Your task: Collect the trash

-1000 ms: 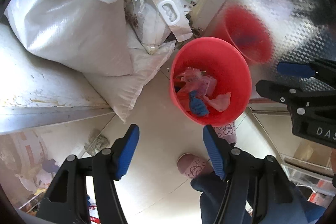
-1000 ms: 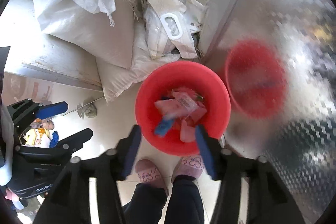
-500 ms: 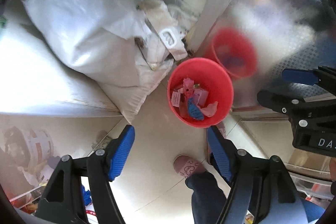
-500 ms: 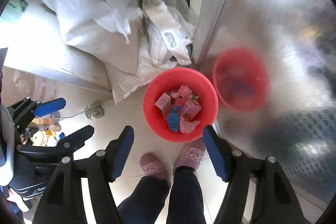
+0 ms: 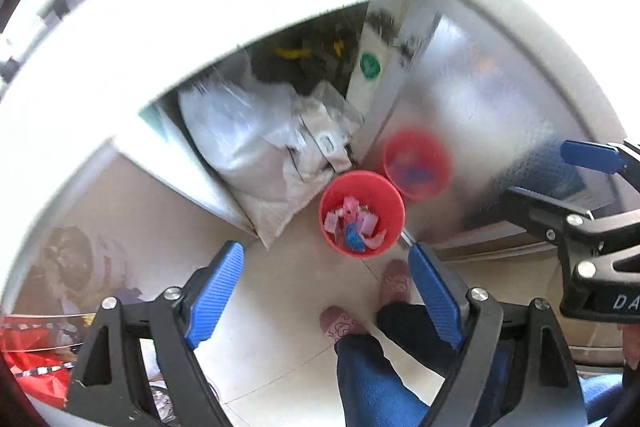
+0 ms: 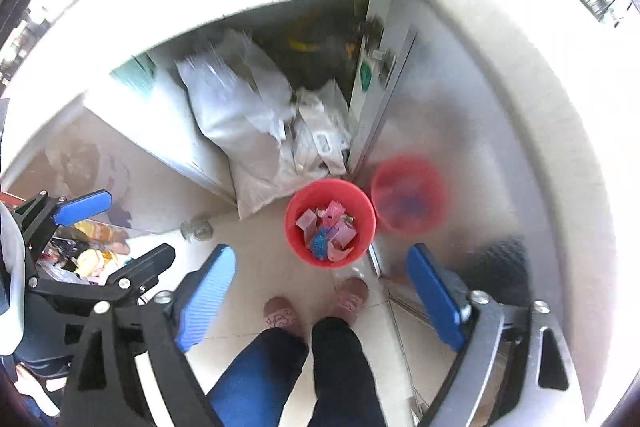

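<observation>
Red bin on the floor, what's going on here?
A person holds a gripper in each hand above the red bin, which sits on the tile floor by their slippers, next to a shiny metal panel that mirrors it. The bin holds pink wrappers and a blue scrap. The left gripper and right gripper are both open and empty; their fingers have just been opening. White sacks are piled behind the bin.
</observation>
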{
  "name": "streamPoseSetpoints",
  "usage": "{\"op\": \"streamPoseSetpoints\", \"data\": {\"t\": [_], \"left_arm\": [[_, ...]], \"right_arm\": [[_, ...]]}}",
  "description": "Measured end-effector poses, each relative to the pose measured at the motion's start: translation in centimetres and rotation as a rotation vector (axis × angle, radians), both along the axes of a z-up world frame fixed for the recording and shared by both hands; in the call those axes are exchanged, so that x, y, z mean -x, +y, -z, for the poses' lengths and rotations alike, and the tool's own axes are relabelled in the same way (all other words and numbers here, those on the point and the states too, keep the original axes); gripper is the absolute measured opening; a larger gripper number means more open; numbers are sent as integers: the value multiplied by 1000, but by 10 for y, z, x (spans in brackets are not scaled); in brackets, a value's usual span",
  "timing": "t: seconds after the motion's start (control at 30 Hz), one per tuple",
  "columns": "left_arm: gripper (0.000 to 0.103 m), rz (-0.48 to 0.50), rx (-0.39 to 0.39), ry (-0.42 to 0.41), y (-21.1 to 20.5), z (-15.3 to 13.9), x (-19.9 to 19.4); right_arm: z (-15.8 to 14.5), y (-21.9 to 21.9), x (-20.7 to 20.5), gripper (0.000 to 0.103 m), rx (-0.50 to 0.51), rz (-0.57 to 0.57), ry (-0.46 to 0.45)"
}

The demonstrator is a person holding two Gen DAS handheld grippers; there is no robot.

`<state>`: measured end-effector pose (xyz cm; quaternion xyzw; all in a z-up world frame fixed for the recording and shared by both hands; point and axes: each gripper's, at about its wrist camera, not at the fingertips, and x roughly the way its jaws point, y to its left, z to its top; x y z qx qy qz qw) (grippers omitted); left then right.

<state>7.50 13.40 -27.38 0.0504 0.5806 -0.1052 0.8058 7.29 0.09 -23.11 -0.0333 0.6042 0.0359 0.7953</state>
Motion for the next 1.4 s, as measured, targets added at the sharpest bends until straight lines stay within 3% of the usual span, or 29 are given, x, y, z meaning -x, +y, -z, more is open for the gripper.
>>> {"op": "streamPoseSetpoints", "data": {"t": [0.2, 0.37, 0.6, 0.9, 1.2, 1.4], "left_arm": [[84, -36, -14, -49, -3, -54, 11], [84, -89, -5, -115, -4, -96, 19], [84, -133, -16, -262, -19, -169, 48], [84, -164, 17, -430, -54, -259, 116], [84, -214, 15, -507, -85, -302, 194], [84, -175, 44, -484, -100, -304, 229]], "right_arm": [[-52, 2, 4, 99, 61, -4, -35], [-87, -6, 11, 102, 90, -33, -120], [-142, -25, 32, 102, 36, -65, -243], [-218, -60, 97, 102, 11, -96, -460], [-246, -89, 160, 102, 57, -66, -578], [-247, -99, 188, 102, 54, -50, -590]]}}
